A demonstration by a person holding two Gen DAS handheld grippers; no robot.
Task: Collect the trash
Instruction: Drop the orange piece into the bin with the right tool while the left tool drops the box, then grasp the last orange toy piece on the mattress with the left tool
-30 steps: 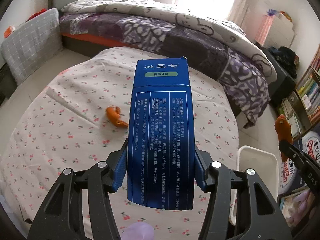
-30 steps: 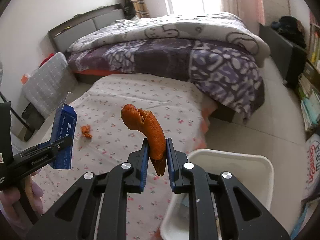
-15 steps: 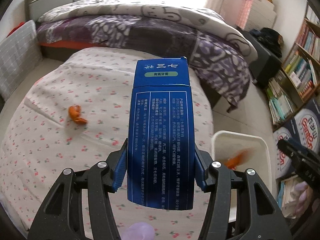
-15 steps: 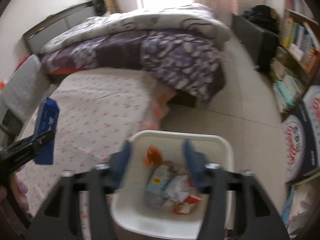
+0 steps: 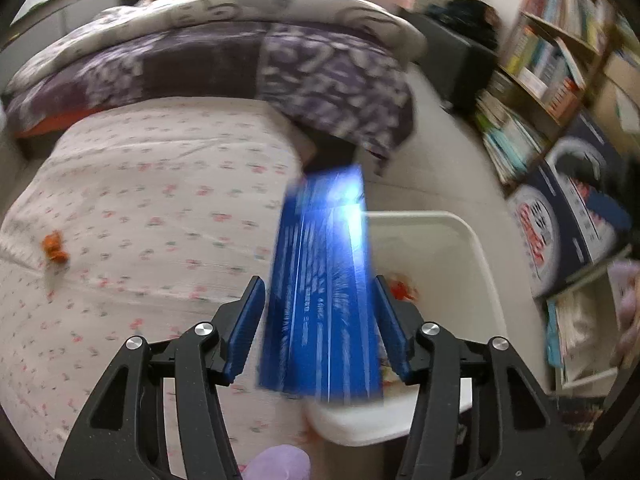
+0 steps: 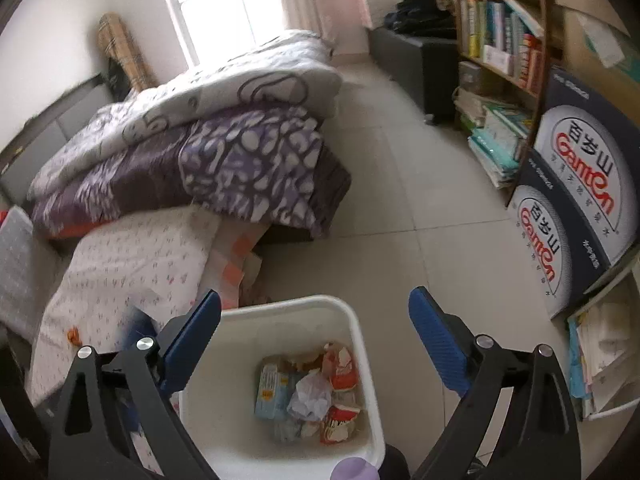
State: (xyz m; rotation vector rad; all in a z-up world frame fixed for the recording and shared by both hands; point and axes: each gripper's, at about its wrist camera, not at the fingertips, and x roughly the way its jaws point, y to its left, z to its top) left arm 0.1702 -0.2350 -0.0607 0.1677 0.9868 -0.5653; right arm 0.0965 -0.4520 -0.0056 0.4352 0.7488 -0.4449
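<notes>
A blue toothpaste box (image 5: 324,300) sits between the jaws of my left gripper (image 5: 319,280). It is blurred, and its far end leans away over the rim of the white bin (image 5: 474,236). The pads stand at its two sides as before. My right gripper (image 6: 314,300) hangs above the bin (image 6: 362,344) with its jaws opening wide and nothing between them. The bin holds wrappers, crumpled paper (image 6: 310,396) and an orange peel (image 5: 400,288). A smaller orange peel (image 5: 54,248) lies on the floral sheet (image 5: 160,200) at the left.
The bin stands on the tiled floor (image 6: 400,208) beside the sheet-covered surface. A bed with a purple quilt (image 6: 248,160) is behind. A bookshelf (image 6: 500,40) and blue-and-white cartons (image 6: 580,200) line the right side. A purple-gloved hand (image 6: 356,470) shows at the bottom edge.
My right gripper let the large orange peel fall into the bin and spread wide. My left gripper carried the blue box right, from over the sheet to the bin's edge, and the box tilted.
</notes>
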